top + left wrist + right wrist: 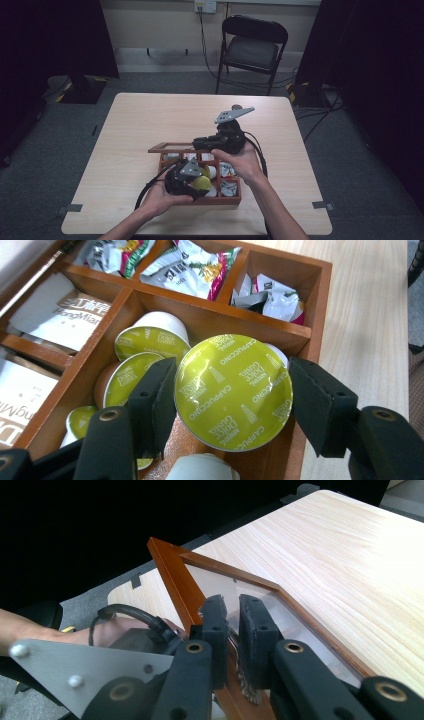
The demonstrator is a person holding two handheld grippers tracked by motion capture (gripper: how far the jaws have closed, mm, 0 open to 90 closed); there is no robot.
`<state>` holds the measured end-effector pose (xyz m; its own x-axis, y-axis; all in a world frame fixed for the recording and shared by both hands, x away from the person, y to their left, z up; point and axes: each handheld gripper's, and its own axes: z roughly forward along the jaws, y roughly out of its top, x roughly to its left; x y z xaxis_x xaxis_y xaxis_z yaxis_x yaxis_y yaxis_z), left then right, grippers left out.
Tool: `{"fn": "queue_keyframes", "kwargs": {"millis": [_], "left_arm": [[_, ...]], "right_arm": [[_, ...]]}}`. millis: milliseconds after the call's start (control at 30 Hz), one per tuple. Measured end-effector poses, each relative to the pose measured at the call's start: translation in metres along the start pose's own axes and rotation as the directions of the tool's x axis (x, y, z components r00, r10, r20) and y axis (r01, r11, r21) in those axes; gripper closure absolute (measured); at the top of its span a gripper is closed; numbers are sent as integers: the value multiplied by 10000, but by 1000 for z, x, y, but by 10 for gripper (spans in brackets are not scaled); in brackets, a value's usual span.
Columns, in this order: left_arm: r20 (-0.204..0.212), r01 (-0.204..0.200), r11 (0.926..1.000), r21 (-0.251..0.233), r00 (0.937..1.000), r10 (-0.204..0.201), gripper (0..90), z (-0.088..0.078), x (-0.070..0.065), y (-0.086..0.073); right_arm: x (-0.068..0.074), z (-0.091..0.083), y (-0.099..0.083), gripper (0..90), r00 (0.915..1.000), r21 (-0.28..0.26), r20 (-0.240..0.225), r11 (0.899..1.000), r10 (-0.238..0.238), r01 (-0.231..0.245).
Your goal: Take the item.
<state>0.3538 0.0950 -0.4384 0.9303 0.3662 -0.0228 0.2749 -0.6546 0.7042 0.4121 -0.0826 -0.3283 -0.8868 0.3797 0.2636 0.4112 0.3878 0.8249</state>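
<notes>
Two black grippers work at a wooden compartment box on a pale wood-grain table. The left gripper is clamped on a round coffee capsule, its matte jaws pressing opposite edges of the glossy lime-green foil top, which is printed with white lettering; the capsule sits tilted just above the box's near compartment, where more capsules of the same kind lie with white plastic bodies. Neighbouring compartments hold crinkled foil sachets and flat paper packets. The right gripper is closed on a small metal fitting on the edge of the box's hinged lid, a reddish-brown varnished frame around a clear pane, holding it raised behind the compartments.
</notes>
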Motion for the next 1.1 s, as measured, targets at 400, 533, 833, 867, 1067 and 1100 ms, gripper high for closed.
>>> {"fn": "queue_keyframes", "kwargs": {"millis": [400, 533, 833, 867, 1067, 1100], "left_arm": [[249, -87, 9993, -359, 9996, 96, 382, -17, -6, -8], [185, 24, 9987, -505, 9998, -14, 382, -24, -7, -11], [36, 286, 9964, -799, 9996, -284, 382, -45, -6, -27], [7, 334, 9957, -859, 9994, -334, 382, -48, -5, -28], [-134, 802, 9884, -1286, 9965, -826, 382, -62, 0, -37], [-176, 841, 9873, -1346, 9960, -872, 382, -64, 1, -39]], "right_arm": [[0, 0, 0, 824, 10000, -2, -2, 10000, 11, -11], [0, 0, 0, 824, 10000, -6, -5, 10000, 6, -6], [0, 0, 0, 823, 10000, 3, 5, 10000, 21, -21], [0, 0, 0, 823, 10000, 9, 2, 10000, 25, -25], [0, 0, 0, 824, 10000, 12, 0, 10000, 32, -32], [0, 0, -1, 823, 10000, 11, -4, 10000, 32, -32]]}}
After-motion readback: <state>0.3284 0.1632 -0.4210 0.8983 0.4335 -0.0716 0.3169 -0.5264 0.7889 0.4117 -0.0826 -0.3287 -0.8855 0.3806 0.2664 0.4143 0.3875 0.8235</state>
